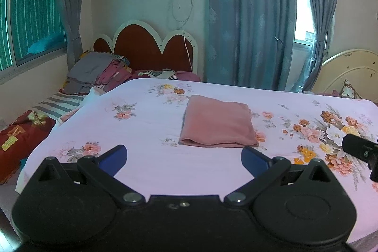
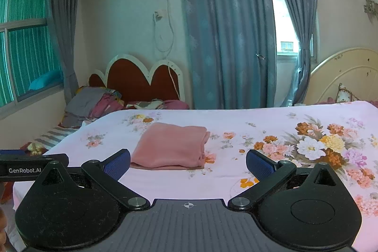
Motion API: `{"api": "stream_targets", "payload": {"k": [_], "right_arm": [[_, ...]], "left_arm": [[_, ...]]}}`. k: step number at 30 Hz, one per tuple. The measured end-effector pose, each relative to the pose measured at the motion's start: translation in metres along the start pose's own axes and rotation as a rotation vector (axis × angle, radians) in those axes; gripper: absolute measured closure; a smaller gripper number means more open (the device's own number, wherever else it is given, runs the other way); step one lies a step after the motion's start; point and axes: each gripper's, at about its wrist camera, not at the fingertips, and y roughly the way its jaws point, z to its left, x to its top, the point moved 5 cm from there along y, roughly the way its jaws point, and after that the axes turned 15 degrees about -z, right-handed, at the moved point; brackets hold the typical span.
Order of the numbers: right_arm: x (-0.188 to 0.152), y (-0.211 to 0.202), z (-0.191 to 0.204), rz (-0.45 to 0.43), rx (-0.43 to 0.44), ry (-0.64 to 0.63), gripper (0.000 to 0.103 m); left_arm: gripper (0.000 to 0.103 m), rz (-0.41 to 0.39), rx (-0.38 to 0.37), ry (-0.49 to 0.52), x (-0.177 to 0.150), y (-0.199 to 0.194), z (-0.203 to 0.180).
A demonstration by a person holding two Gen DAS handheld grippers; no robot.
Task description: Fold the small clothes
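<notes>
A folded pink cloth (image 1: 218,125) is lying flat on the floral bed sheet (image 1: 141,169). The left hand-held gripper (image 1: 184,157) is hovering just short of it, jaws spread wide and empty. The right hand-held gripper (image 1: 361,149) is poking in at the right edge.

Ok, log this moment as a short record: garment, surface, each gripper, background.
garment: pink cloth, folded into a neat rectangle, lying flat
surface: floral bedsheet, pale pink, big flower print toward the right
left gripper: open, empty, just short of the cloth's near edge
right gripper: open, empty, cloth ahead and slightly left
contact: neither gripper touches the cloth
background: pile of clothes by a red headboard, blue curtains
</notes>
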Motion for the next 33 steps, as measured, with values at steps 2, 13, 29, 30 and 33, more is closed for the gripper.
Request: {"api": "stream_targets", "payload": {"k": [2,13,29,30,33], "right_arm": [[0.0000,0.0000,0.0001,0.000,0.003,0.002,0.000],[0.0003,0.0029,-0.0015,0.009,0.002,0.009,0.000],[-0.0020,0.0063,-0.0046,0.012,-0.001,0.016,0.000],[-0.0024,0.0064,-0.0052,0.013,-0.001,0.018,0.000],[-0.0022,0.0068,-0.0053,0.013,-0.001,0.018,0.000]], "left_arm": [[0.000,0.001,0.000,-0.001,-0.0002,-0.0001,-0.0001],[0.000,0.012,-0.004,0.002,-0.0016,0.0010,-0.0019],[0.000,0.018,-0.007,0.006,-0.0010,0.0027,-0.0005],[0.000,0.019,-0.008,0.007,-0.0008,0.0027,0.0005],[0.000,0.021,-0.007,0.007,-0.0008,0.0034,0.0013]]}}
